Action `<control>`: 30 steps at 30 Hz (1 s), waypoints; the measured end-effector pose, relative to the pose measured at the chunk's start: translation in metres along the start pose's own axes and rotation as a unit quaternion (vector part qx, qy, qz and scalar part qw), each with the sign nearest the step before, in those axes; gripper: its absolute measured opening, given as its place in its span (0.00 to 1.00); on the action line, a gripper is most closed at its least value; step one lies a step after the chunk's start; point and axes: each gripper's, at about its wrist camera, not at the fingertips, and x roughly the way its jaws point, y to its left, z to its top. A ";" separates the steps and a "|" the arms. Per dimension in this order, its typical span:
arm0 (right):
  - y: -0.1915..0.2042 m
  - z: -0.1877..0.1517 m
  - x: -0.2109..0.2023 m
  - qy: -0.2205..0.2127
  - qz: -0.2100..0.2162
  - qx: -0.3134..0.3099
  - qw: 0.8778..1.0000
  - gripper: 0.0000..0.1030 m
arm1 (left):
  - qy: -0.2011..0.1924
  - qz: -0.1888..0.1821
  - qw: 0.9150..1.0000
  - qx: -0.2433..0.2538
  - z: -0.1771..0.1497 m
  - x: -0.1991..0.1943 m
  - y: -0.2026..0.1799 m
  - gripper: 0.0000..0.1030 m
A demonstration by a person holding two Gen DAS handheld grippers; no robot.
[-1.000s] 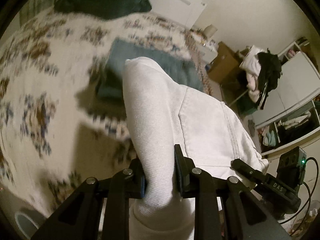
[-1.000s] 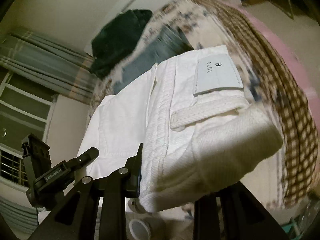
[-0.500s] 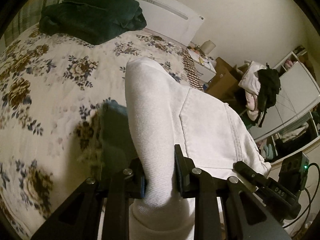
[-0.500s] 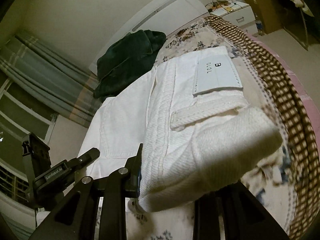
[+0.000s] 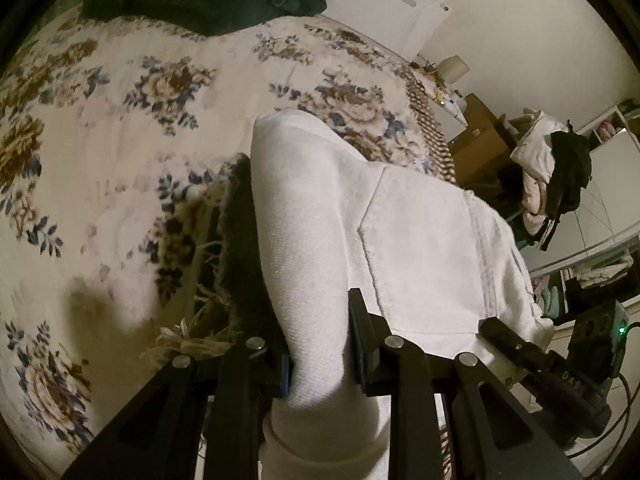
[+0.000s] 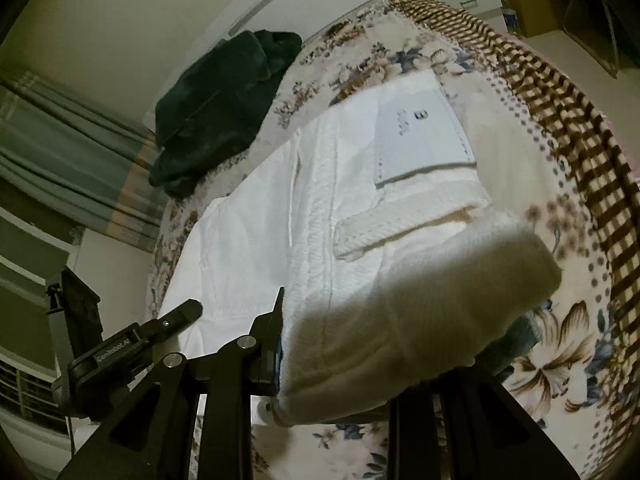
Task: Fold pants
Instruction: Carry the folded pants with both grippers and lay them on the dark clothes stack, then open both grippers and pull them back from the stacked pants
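The left claw (image 5: 320, 344) was pinched on a thick fold of the white pants (image 5: 400, 248), its two black fingers pressed into the cloth on either side, and the fabric ran forward and up from it, a back pocket seam showing to its right. The right claw (image 6: 340, 344) gripped the bundled waistband end of the same pants; only its left finger (image 6: 272, 340) could be seen against the cloth, the other being hidden under the shadowed roll of fabric. Ahead of that claw lay a belt loop and a pale label (image 6: 420, 136) whose print was too blurred to read. The pants were held just above the flowered bedspread (image 5: 120, 140). Something dark with a frayed, fringed edge (image 5: 236, 248) sat beneath the pants to the left of the left claw, mostly covered and hard to identify. Far ahead of both claws a dark green garment (image 6: 224, 108) lay heaped near the headboard, its top cut off in the left view.
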 end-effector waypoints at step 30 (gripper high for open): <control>0.111 -0.058 -0.133 -0.089 -0.257 -0.144 0.951 0.98 | -0.044 0.176 0.978 0.106 -0.041 -0.112 -0.077 0.96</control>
